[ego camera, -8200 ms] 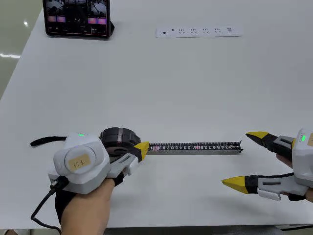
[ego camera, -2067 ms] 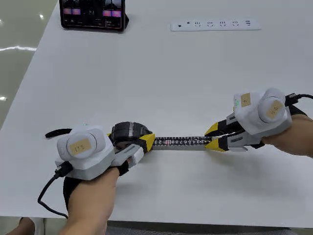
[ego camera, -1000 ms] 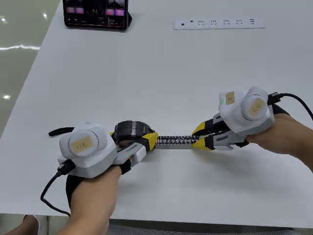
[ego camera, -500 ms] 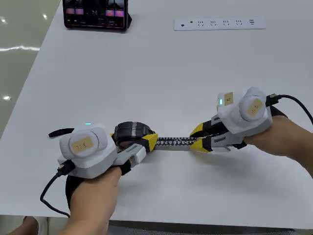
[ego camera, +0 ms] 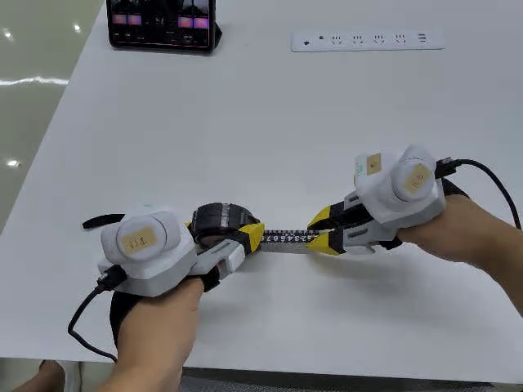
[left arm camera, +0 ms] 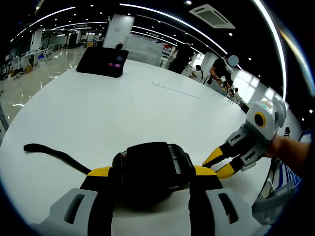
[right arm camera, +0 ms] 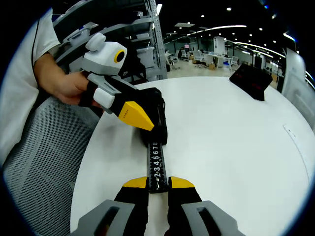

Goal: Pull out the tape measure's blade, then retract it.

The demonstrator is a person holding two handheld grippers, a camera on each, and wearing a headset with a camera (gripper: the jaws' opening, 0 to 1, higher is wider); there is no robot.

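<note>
Left jaws: the left gripper [left arm camera: 153,173] clamps the tape measure [ego camera: 217,222] by its case, lower left of centre in the head view.
Right jaws: the right gripper [right arm camera: 157,183] is narrow, pinching the blade [ego camera: 286,237] tip.
Blade: a short stretch lies flat on the table [ego camera: 245,122].
Top edge: power strip [ego camera: 368,40] on the right, dark screen [ego camera: 162,22] on the left.

White worktable [ego camera: 327,122] with a power strip [ego camera: 368,40] and a lit dark screen [ego camera: 162,22] at the far edge; glossy pale floor [ego camera: 29,90] to its left. Big open hall, dark ceiling [left arm camera: 172,5] with long light strips and spots, grey shelving rack [right arm camera: 142,34], mesh chair [right arm camera: 44,162]
</note>
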